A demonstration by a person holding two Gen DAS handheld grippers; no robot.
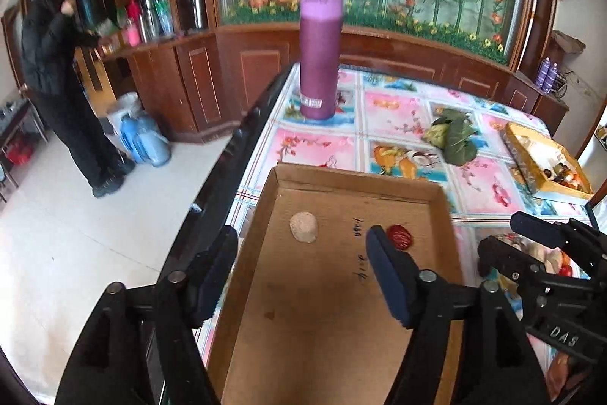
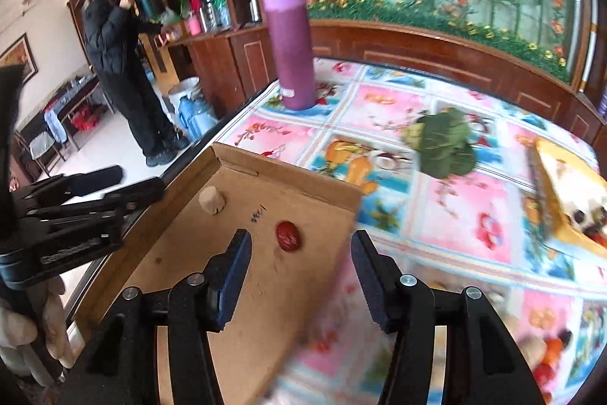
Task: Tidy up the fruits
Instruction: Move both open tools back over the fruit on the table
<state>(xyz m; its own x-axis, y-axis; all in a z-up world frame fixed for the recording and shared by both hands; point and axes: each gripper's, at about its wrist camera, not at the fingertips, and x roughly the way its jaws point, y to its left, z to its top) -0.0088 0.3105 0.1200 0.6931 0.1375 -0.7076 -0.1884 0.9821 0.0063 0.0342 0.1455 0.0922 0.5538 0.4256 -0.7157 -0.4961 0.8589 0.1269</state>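
Blur smears the yellow box's (image 2: 569, 200) contents near the tabletop's right edge; both the left gripper (image 1: 299, 276) and right gripper (image 2: 301, 276) hang open and empty above the cardboard tray (image 1: 341, 310).

Yellow box (image 2: 561, 185) blurred, cut off at right.

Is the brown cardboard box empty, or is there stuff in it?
Not empty. The cardboard box holds two small things on its floor: a pale round piece and a red fruit.
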